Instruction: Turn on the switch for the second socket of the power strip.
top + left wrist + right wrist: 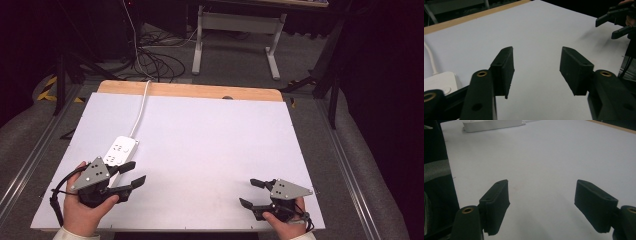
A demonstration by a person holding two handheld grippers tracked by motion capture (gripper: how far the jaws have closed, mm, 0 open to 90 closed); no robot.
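Jaws of our left gripper (134, 175) stand apart with nothing between them, and jaws of our right gripper (252, 192) are also apart and empty. We hold both low over the white board (210, 150), probably to be ready for a reach. The nearest thing is the white power strip (121, 150), which lies just beside our left gripper, at the left side of the board; its cable (141, 107) runs away over the wooden edge (190, 90). Between our grippers nothing blocks the way. Beyond the table we see a desk frame (235, 37) and loose floor cables (157, 62).
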